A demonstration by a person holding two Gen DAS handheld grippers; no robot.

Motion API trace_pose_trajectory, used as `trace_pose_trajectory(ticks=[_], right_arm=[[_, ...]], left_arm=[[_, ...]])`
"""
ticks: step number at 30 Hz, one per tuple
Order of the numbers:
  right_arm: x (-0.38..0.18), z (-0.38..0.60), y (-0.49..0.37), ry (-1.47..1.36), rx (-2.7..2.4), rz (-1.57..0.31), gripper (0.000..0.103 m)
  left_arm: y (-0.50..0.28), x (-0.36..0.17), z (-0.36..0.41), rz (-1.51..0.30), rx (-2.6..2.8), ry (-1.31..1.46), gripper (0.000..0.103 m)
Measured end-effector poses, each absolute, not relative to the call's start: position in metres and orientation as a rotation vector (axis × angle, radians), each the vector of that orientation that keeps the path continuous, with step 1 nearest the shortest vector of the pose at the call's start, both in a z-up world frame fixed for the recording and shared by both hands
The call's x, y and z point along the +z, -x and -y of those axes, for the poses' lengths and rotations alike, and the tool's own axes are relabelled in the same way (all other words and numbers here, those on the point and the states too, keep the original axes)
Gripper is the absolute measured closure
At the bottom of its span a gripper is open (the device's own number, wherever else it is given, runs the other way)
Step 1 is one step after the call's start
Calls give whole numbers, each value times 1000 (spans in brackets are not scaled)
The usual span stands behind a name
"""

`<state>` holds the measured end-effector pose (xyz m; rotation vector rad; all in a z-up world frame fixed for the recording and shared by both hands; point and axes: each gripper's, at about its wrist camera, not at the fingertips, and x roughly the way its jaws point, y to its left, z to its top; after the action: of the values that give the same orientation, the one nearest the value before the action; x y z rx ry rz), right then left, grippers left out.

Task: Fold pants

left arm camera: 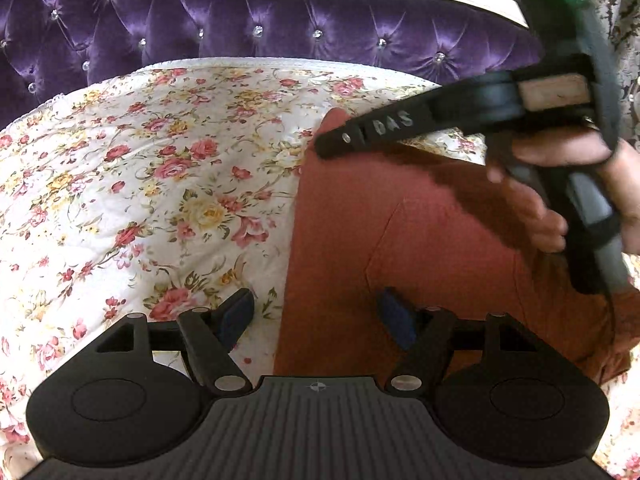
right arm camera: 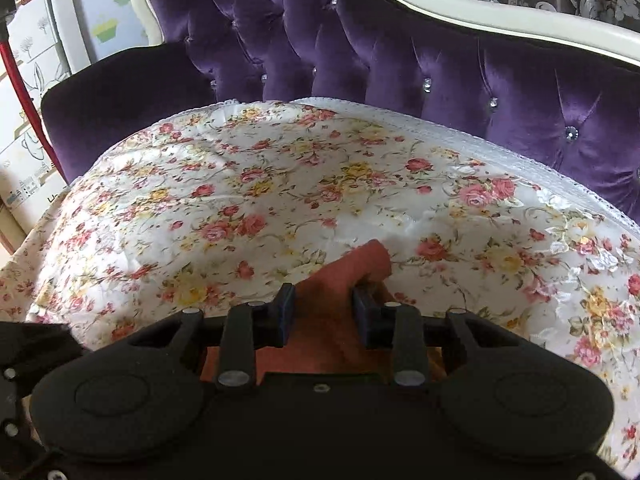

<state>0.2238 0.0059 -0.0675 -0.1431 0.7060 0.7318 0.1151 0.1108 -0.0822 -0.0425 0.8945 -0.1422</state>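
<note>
Rust-red pants lie on the floral bed cover, filling the right half of the left wrist view. My left gripper is open, low over the pants' left edge, one finger over the cover and one over the fabric. My right gripper reaches in from the right, its tip at the pants' far corner. In the right wrist view the right gripper stands open, with that corner of the pants bunched between its fingers.
A purple tufted headboard with a white frame runs behind the floral cover. White boxes and a red pole stand at the far left. A hand holds the right gripper's handle.
</note>
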Motion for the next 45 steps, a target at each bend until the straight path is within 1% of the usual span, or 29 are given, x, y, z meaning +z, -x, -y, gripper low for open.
trace_pose_trajectory(ticks=[4,8,10,12,14,20,21,22,23,24,25,26,27,29,31,34,37,39,42,43,45], right_arm=[[-77,-8,-256,38,704,-738,70],[-76,-2,-257,0,680,-730,72],[-63,9,-243,-4,629,-674,71],[-49,18,-223,43,564,-635,68],[-44,32,-202,67,531,-640,67],[-71,77,-126,141,338,-683,67],[-77,84,-113,159,293,-686,66],[-84,92,-98,162,260,-686,62],[-88,99,-85,151,244,-680,60],[-91,108,-71,125,254,-657,60],[-92,114,-58,110,238,-645,49],[-93,117,-50,114,210,-649,45],[-93,121,-40,114,211,-636,45],[-92,126,-30,101,173,-621,42],[-90,136,-26,64,138,-606,34],[-92,160,-30,-73,106,-628,26],[-101,184,-39,-263,167,-680,25],[-108,195,-45,-359,206,-695,23],[-110,203,-55,-408,249,-690,22],[-110,204,-60,-422,267,-692,22],[-113,203,-68,-447,291,-689,22]], left_arm=[[-113,-82,-110,-887,-140,37,32],[-113,-81,-110,-890,-142,41,32],[-113,-81,-111,-889,-141,39,32],[-114,-82,-111,-887,-142,36,31],[-113,-82,-111,-886,-144,38,31],[-112,-82,-110,-881,-137,33,30],[-112,-83,-110,-878,-135,31,30],[-112,-83,-109,-876,-130,26,26],[-112,-83,-109,-873,-123,20,21],[-112,-84,-109,-870,-115,17,19],[-112,-85,-110,-867,-104,18,14],[-113,-86,-111,-865,-97,21,11],[-113,-86,-111,-861,-95,25,11],[-113,-86,-111,-852,-90,28,10],[-113,-86,-110,-843,-81,24,10],[-112,-86,-107,-831,-74,8,10],[-114,-85,-106,-831,-78,-8,10],[-118,-85,-107,-842,-79,5,8],[-124,-88,-112,-864,-80,47,4],[-126,-88,-112,-867,-77,47,1],[-131,-89,-110,-873,-76,37,0]])
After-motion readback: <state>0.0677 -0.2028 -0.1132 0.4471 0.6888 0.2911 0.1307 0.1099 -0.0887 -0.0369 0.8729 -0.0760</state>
